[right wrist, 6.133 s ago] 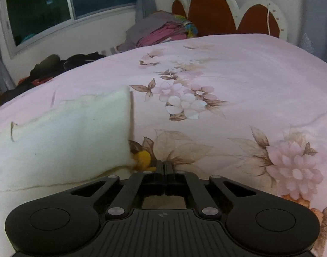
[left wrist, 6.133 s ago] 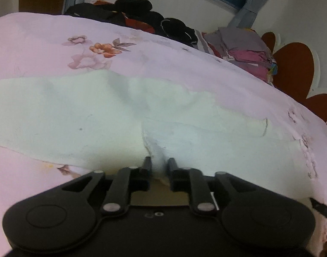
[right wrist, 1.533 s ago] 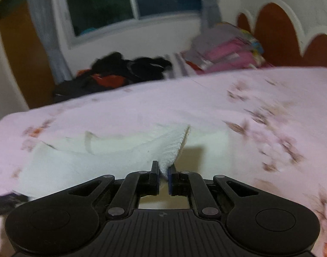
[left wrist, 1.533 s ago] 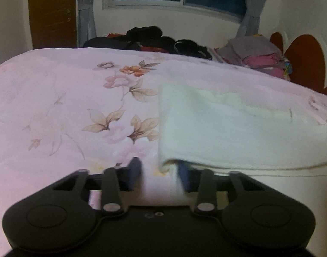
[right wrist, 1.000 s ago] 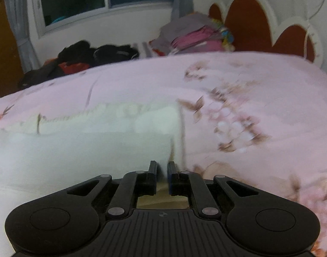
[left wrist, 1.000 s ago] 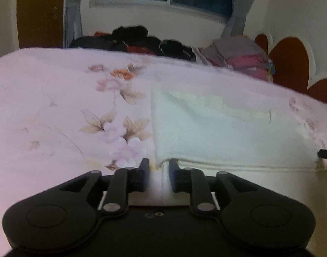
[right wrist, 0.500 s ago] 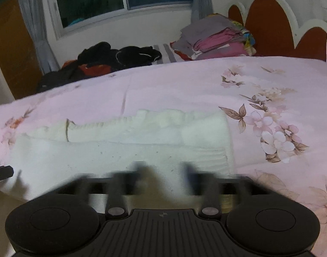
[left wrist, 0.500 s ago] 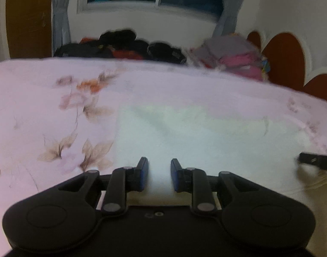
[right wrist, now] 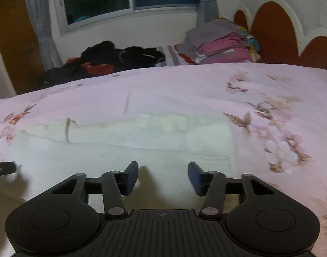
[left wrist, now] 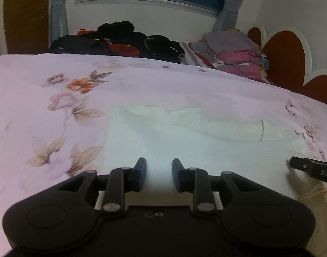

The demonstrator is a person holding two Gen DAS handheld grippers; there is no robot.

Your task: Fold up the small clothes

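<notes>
A cream knitted garment (left wrist: pixel 206 141) lies folded in a long flat band on the pink floral bedspread (left wrist: pixel 56 81). It also shows in the right wrist view (right wrist: pixel 120 150). My left gripper (left wrist: pixel 158 171) is open and empty, just above the garment's near left part. My right gripper (right wrist: pixel 163 174) is wide open and empty above the garment's near right part. A tip of the right gripper shows at the right edge of the left wrist view (left wrist: pixel 313 169). A tip of the left gripper shows at the left edge of the right wrist view (right wrist: pixel 2 168).
A heap of dark clothes (left wrist: pixel 120 40) lies at the far side of the bed, under the window. A stack of folded grey and pink clothes (right wrist: pixel 223 42) sits beside the red and white headboard (right wrist: pixel 292 32). Pink bedspread lies on both sides of the garment.
Both grippers have let go of the garment's folded edge and opened. The garment now lies flat in its fold. Both grippers have pulled back a little toward me.
</notes>
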